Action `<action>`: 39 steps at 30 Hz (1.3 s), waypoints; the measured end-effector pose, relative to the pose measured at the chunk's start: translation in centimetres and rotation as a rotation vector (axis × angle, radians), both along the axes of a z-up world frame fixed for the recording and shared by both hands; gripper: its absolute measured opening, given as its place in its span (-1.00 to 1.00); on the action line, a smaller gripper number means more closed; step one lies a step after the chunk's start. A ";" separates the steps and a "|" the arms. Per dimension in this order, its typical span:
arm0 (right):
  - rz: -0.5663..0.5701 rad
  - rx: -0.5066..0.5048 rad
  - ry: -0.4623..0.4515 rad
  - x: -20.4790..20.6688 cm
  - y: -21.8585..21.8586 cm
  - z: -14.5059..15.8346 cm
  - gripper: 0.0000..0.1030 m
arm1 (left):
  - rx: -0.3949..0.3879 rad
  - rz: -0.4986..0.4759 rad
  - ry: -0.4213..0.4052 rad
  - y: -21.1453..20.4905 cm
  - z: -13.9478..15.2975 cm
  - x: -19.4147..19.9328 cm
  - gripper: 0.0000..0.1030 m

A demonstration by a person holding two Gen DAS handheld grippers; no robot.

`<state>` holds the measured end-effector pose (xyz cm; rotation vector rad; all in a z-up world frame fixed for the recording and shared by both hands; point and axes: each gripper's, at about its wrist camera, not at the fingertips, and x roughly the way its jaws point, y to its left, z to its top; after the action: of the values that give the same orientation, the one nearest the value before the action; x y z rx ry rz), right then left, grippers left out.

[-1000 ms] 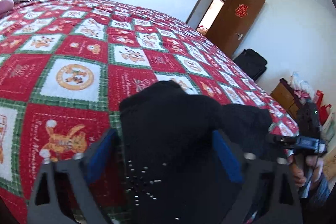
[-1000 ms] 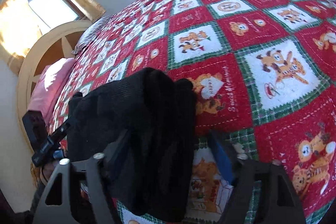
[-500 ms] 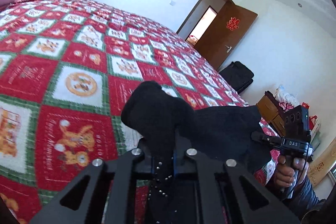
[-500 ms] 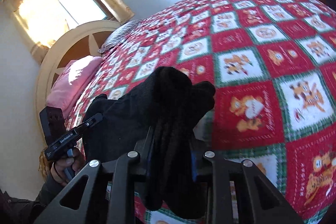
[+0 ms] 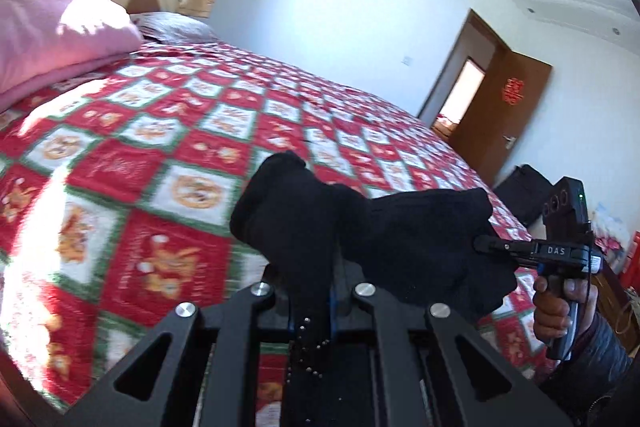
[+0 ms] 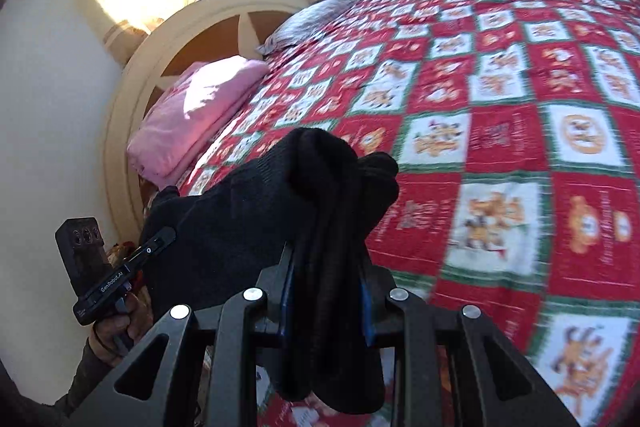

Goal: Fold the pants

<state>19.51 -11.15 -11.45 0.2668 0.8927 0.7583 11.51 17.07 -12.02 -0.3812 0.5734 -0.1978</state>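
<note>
One bunched black pants [image 5: 360,227] span, knit-textured.

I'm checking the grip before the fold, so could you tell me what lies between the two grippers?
Black pants span from the left gripper to the right gripper; the left wrist view shows it.

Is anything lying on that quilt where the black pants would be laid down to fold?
Nothing visible. Both tongs, left and right, hold the black pants above bare red quilt; the pink bedding lies far off by the headboard.
</note>
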 end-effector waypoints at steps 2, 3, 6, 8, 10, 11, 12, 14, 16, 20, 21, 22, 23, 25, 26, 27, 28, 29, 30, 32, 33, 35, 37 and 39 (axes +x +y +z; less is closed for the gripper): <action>0.010 -0.018 0.005 0.3 1.6 -0.8 -0.47 | 0.013 0.020 0.016 0.7 -0.9 0.2 -0.78; 0.014 -0.025 0.008 0.5 2.1 -1.3 -0.47 | 0.024 0.032 0.030 0.9 -1.4 0.4 -0.78; 0.003 -0.046 0.021 1.1 2.7 -2.2 -0.47 | 0.037 0.041 0.053 1.4 -2.6 0.8 -0.78; 0.000 -0.052 0.029 1.4 2.7 -2.4 -0.47 | 0.058 0.044 0.056 1.1 -3.0 1.0 -0.77; -0.002 -0.060 0.035 1.7 2.6 -2.6 -0.47 | 0.082 0.047 0.053 0.9 -3.0 0.9 -0.73; -0.003 -0.064 0.039 1.9 2.6 -2.8 -0.47 | 0.090 0.051 0.052 0.9 -3.0 0.6 -0.65; -0.004 -0.069 0.043 2.0 2.6 -2.9 -0.46 | 0.097 0.060 0.053 0.9 -3.0 0.6 -0.60; -0.009 -0.079 0.052 2.2 2.5 -3.3 -0.46 | 0.110 0.078 0.062 1.1 -3.3 0.6 -0.33; -0.015 -0.084 0.057 2.4 2.5 -3.6 -0.44 | 0.112 0.102 0.073 1.4 -3.8 0.6 -0.15; -0.023 -0.099 0.054 2.3 2.4 -4.0 -0.41 | 0.123 0.122 0.083 1.8 -4.4 0.5 0.13; -0.026 -0.103 0.054 2.3 2.4 -4.1 -0.41 | 0.123 0.125 0.083 2.0 -4.5 0.5 0.14; -0.030 -0.106 0.056 2.4 2.4 -4.2 -0.40 | 0.122 0.126 0.085 2.1 -4.5 0.5 0.16; -0.035 -0.107 0.058 2.5 2.4 -4.3 -0.39 | 0.123 0.131 0.084 2.1 -4.5 0.5 0.21; -0.046 -0.116 0.058 2.5 2.3 -4.5 -0.30 | 0.130 0.137 0.083 2.1 -4.6 0.4 0.27; -0.050 -0.119 0.056 2.5 2.3 -4.5 -0.27 | 0.138 0.139 0.082 2.1 -4.6 0.4 0.28; -0.056 -0.121 0.052 2.5 2.2 -4.6 -0.23 | 0.141 0.140 0.081 2.1 -4.5 0.4 0.28; -0.060 -0.122 0.050 2.5 2.2 -4.6 -0.21 | 0.144 0.142 0.081 2.1 -4.5 0.4 0.31; -0.062 -0.124 0.046 2.4 2.1 -4.6 -0.19 | 0.153 0.146 0.081 2.1 -4.5 0.4 0.35; -0.065 -0.130 0.040 2.4 2.1 -4.6 -0.12 | 0.160 0.152 0.081 2.0 -4.5 0.3 0.38; -0.076 -0.159 0.019 2.2 2.2 -4.5 -0.05 | 0.168 0.159 0.082 2.1 -4.4 0.3 0.44; -0.076 -0.163 0.016 2.2 2.2 -4.5 -0.05 | 0.168 0.160 0.083 2.1 -4.4 0.2 0.44; -0.081 -0.173 0.017 2.3 2.3 -4.6 -0.05 | 0.172 0.162 0.084 2.2 -4.4 0.2 0.47; -0.085 -0.180 0.016 2.4 2.3 -4.6 -0.02 | 0.188 0.175 0.084 2.2 -4.4 0.2 0.54; -0.089 -0.191 0.013 2.4 2.4 -4.6 0.04 | 0.205 0.177 0.081 2.1 -4.4 0.2 0.55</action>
<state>21.86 -8.76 -16.06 0.1414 0.9526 0.5853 11.67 19.17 -16.45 -0.2401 0.6300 0.0464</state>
